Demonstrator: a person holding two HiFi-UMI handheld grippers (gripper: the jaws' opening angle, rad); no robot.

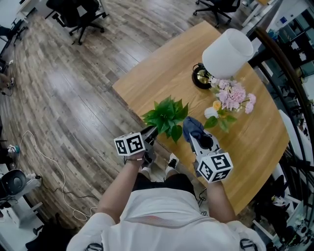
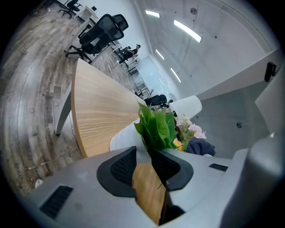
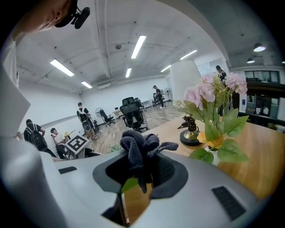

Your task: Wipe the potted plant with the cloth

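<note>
Wood-plank floor (image 1: 73, 88) all round, with black office chairs (image 1: 78, 14) at the far side and a thin cable (image 1: 44, 157) looping over the boards at the left. Open office behind, as seen in the right gripper view: strip lights overhead, more chairs, several people standing and sitting well back. In front of the person, a wooden table (image 1: 255, 147) with rounded corners, light grain, mostly bare.

Beyond the work on that table, a white lamp shade (image 1: 227, 51) over a dark round base (image 1: 200, 76). Just beside it, a bunch of pink flowers (image 1: 234, 95) with one yellow bloom and broad green leaves. Close quarters on the right side, with the flowers just beyond the right gripper (image 1: 197, 138) and their lower leaves near its tips.

At the table's near edge, the potted plant (image 1: 167, 116), bright green and leafy, its white pot (image 2: 122, 138) visible only in the left gripper view. At its near-left side, the left gripper (image 1: 151, 131), jaws drawn close and pinching a leaf at the tips, bare wood showing through the narrow gap behind. Just right of the plant, the right gripper again, clamped on a dark blue-grey cloth (image 1: 192, 127) bunched up past its tips and lying against the plant's right-hand leaves, one green leaf showing low between the jaws.
</note>
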